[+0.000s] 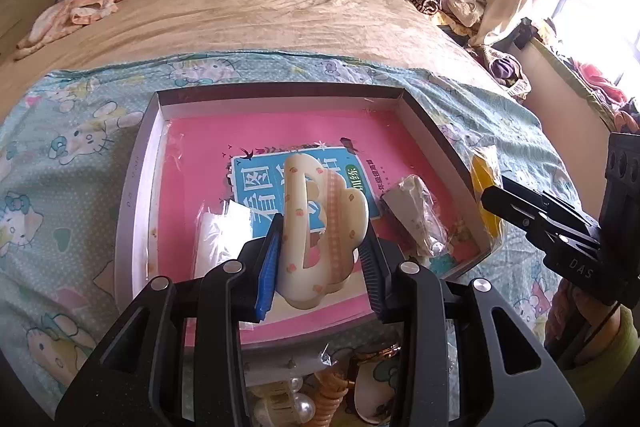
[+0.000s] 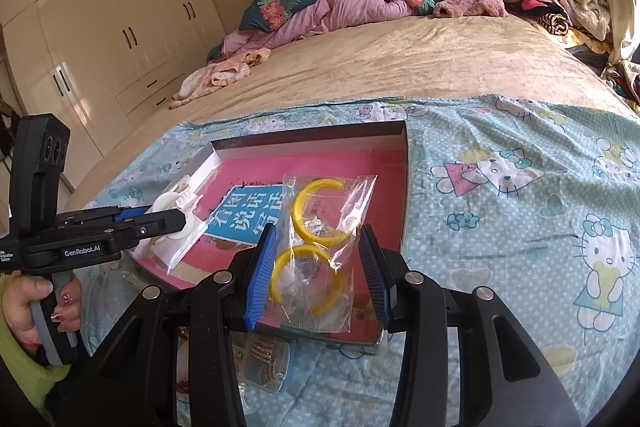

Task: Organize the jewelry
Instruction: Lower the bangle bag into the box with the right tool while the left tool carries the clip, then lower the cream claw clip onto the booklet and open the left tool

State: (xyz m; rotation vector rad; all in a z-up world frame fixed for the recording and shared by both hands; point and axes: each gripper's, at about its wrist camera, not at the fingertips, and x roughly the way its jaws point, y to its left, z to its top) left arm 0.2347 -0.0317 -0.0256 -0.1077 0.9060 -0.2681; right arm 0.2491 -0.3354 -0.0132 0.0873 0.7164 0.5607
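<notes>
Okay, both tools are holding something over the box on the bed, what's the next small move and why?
Probably lower the left tool a little and release the cream hair clip. It is pinched above the pink floor of the box, between two small bags already lying there. The right tool holds the bag of yellow rings over the box's near right corner.

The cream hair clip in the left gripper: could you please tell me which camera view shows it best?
The left wrist view: the cream hair clip fills the centre, its printed pattern clear, clamped in the left gripper. In the right wrist view the clip appears small and side-on, partly hidden behind that gripper.
</notes>
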